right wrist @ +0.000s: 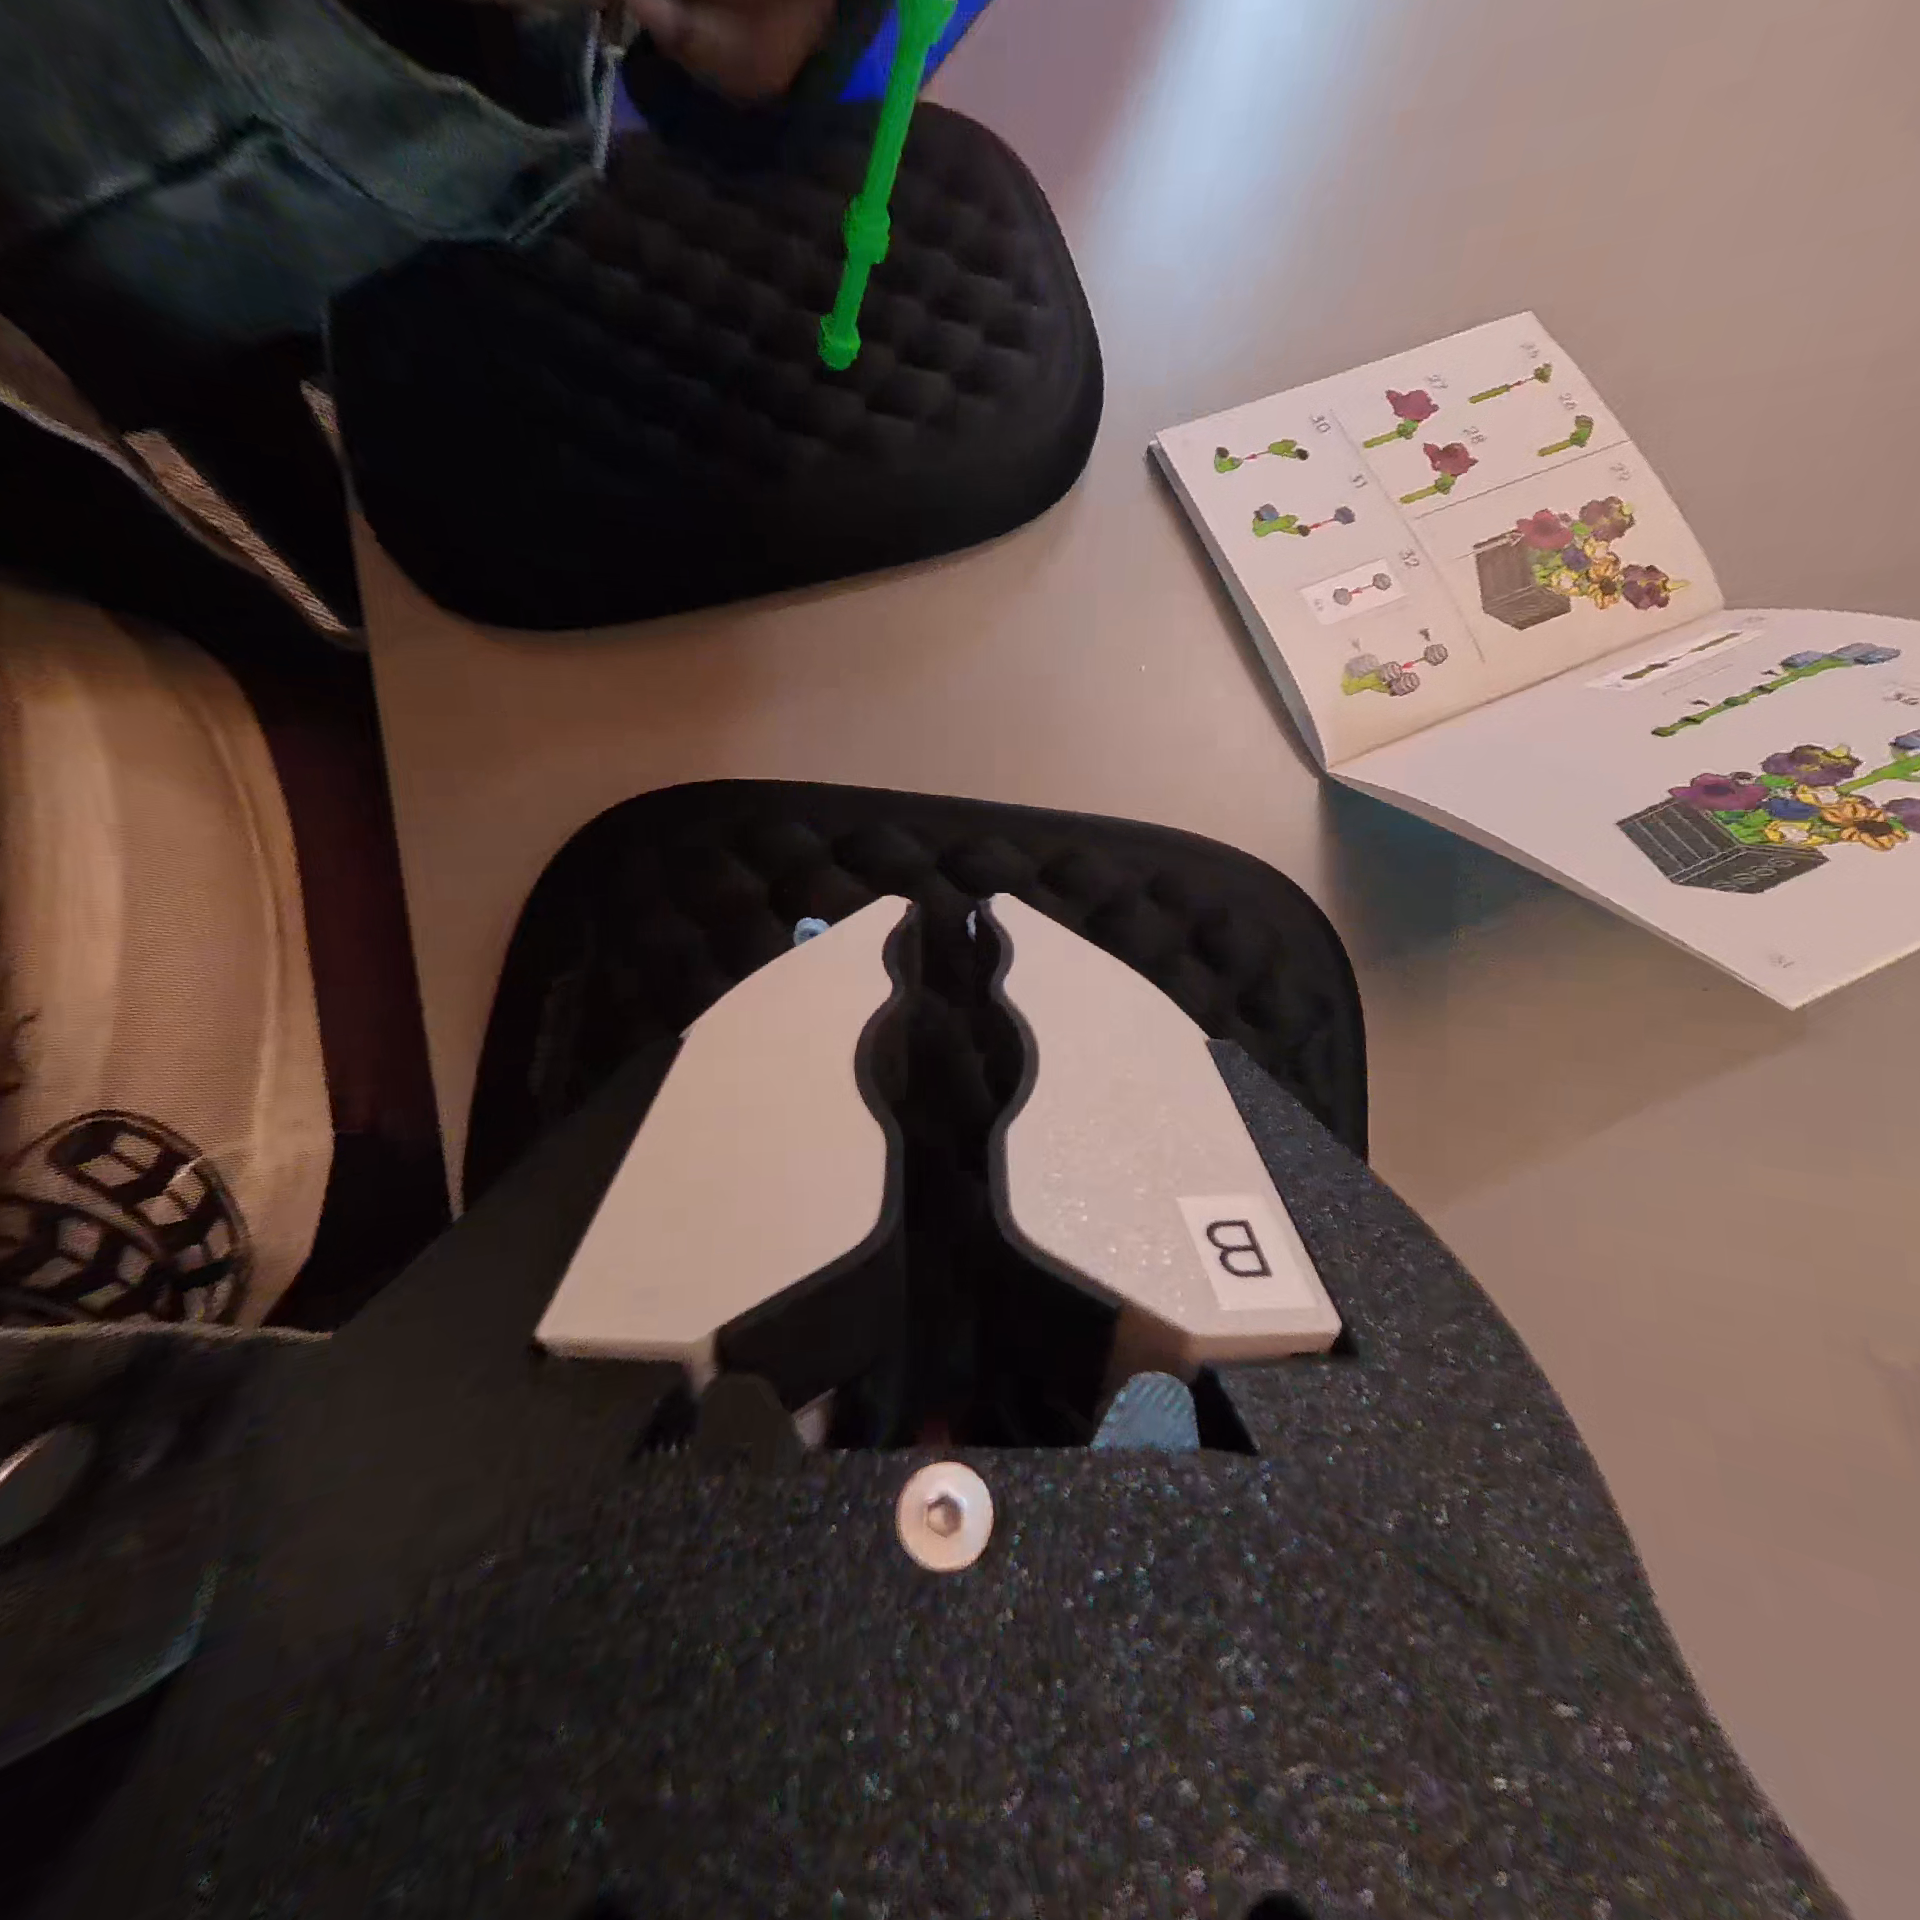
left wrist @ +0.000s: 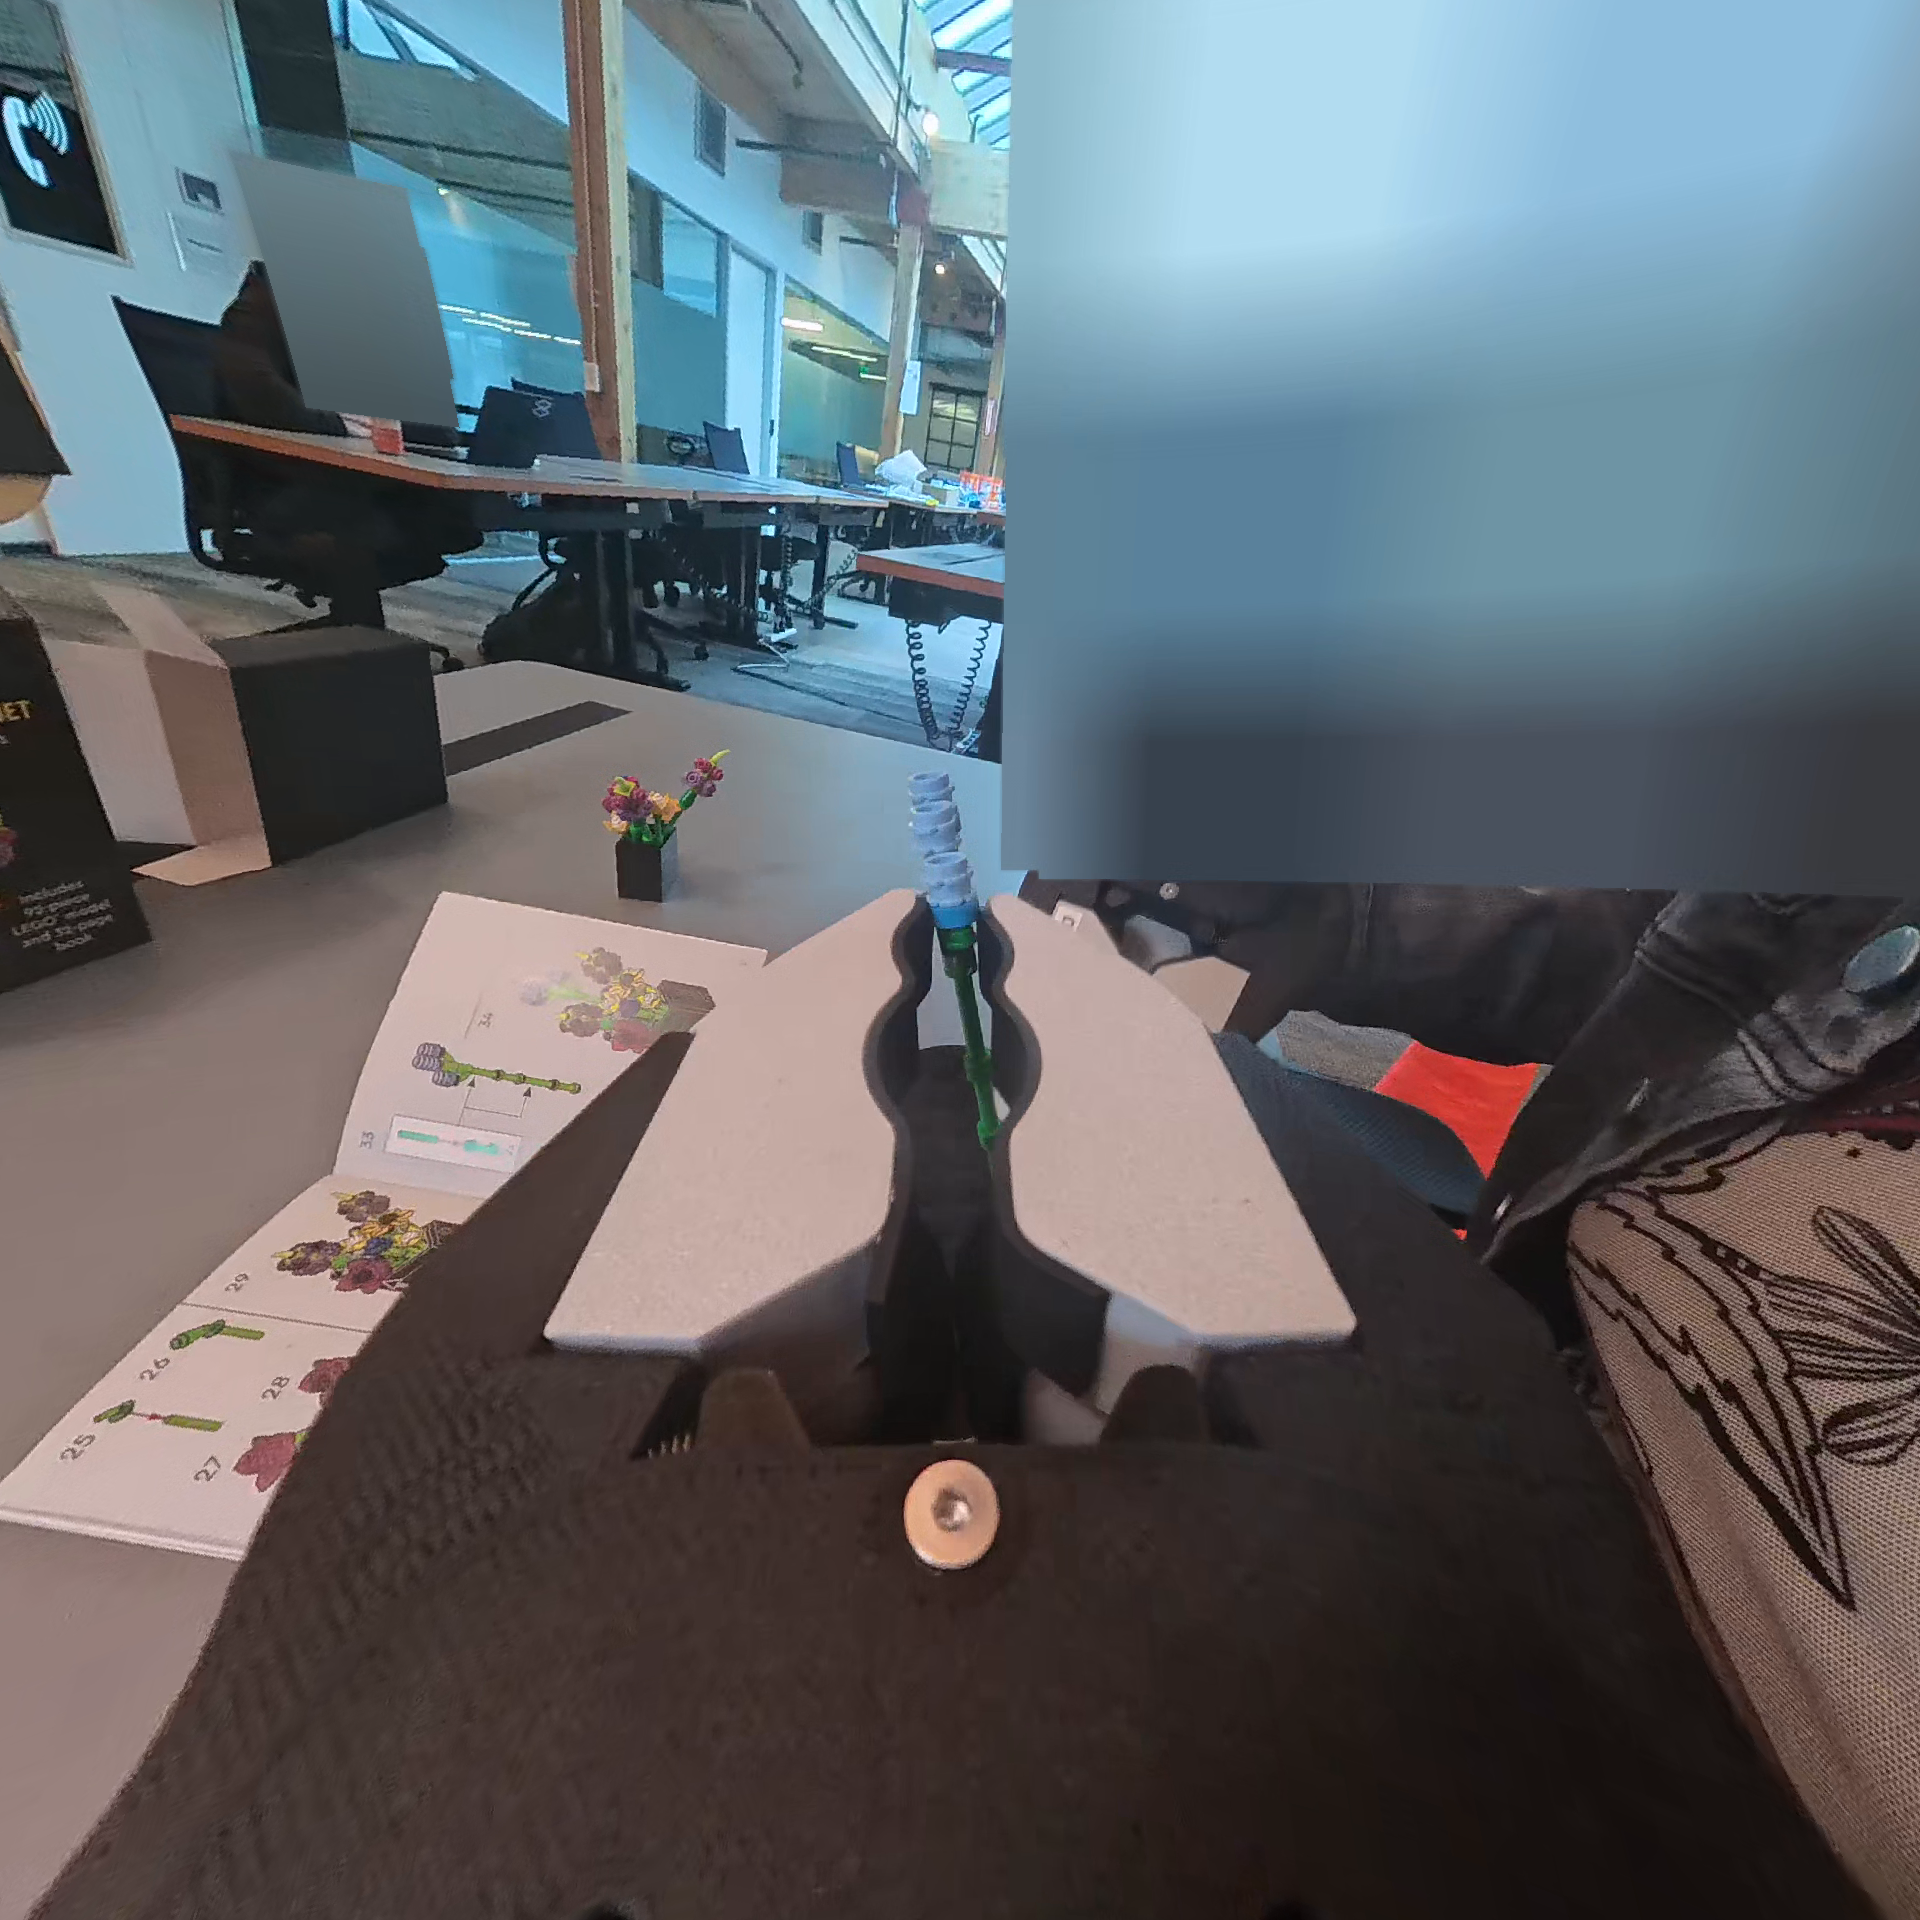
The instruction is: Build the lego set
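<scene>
Left wrist view: the left gripper (left wrist: 951, 920) pinches a green stem (left wrist: 974, 1039) between its tips, the 2 fingers (left wrist: 774, 1132) drawn close around it. The stem carries 3 pale blue ribbed pieces (left wrist: 940, 836) stacked at its top, above a darker blue collar. Farther off on the grey table (left wrist: 260, 1039) stands the flower pot model (left wrist: 655, 831), a small black box already filled with purple, yellow and pink blooms. The open instruction booklet (left wrist: 447, 1122) lies just beside the gripper, and the set's dark box (left wrist: 57, 831) sits at the left edge. By my reading, most of the bouquet is built and this blue-topped stem is among the last parts to be finished and planted.

Right wrist view: the right gripper (right wrist: 951, 920) hangs over a black padded mat (right wrist: 1195, 883), its fingers (right wrist: 769, 1132) nearly together with a narrow gap; I cannot tell whether the pale speck at the tips is a held piece. A small blue piece (right wrist: 810, 928) lies on the mat just beside the left fingertip. The stem's lower end (right wrist: 868, 223) shows above a second black mat (right wrist: 675, 447). The booklet (right wrist: 1558, 644) lies to the right.
</scene>
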The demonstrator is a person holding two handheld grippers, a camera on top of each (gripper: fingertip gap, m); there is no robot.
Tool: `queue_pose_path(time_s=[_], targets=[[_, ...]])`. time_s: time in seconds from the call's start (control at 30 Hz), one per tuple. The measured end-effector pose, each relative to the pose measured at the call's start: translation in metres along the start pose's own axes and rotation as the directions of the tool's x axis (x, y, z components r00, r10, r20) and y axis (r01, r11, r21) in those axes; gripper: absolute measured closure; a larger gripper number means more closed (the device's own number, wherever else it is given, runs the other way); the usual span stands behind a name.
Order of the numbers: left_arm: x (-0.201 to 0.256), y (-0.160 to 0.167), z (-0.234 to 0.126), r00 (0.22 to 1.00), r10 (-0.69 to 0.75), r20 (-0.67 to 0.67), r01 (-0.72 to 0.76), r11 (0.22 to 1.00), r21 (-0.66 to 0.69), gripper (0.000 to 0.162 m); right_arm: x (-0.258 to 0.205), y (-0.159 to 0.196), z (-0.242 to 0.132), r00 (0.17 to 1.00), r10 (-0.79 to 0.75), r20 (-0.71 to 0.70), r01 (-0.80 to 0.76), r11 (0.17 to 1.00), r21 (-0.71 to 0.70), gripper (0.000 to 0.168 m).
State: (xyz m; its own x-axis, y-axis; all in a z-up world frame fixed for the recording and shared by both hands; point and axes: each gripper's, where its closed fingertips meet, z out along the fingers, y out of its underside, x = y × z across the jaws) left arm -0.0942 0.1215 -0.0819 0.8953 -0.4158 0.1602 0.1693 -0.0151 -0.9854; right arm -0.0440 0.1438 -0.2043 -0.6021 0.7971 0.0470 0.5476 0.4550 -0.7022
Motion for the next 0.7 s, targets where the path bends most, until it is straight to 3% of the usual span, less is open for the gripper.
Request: queue_pose_path(time_s=[0.2, 0.47, 0.7], targets=[[0.005, 0.003, -0.001, 0.999, -0.004, -0.035, 0.004, 1.000, 0.008, 0.154, 0.005, 0.005, 0.004, 0.998, 0.031, 0.050, -0.029, 0.999, -0.024, 0.158], [0.002, 0.003, -0.004, 0.999, -0.031, -0.014, 0.031, 0.998, 0.047, 0.154, 0.006, 0.012, 0.013, 0.999, -0.052, 0.014, 0.054, 0.994, -0.100, 0.160], [0.003, 0.006, -0.001, 0.999, -0.039, -0.023, 0.040, 0.998, 0.042, 0.154, 0.007, 0.012, 0.015, 0.999, -0.052, 0.007, 0.052, 0.995, -0.084, 0.162]])
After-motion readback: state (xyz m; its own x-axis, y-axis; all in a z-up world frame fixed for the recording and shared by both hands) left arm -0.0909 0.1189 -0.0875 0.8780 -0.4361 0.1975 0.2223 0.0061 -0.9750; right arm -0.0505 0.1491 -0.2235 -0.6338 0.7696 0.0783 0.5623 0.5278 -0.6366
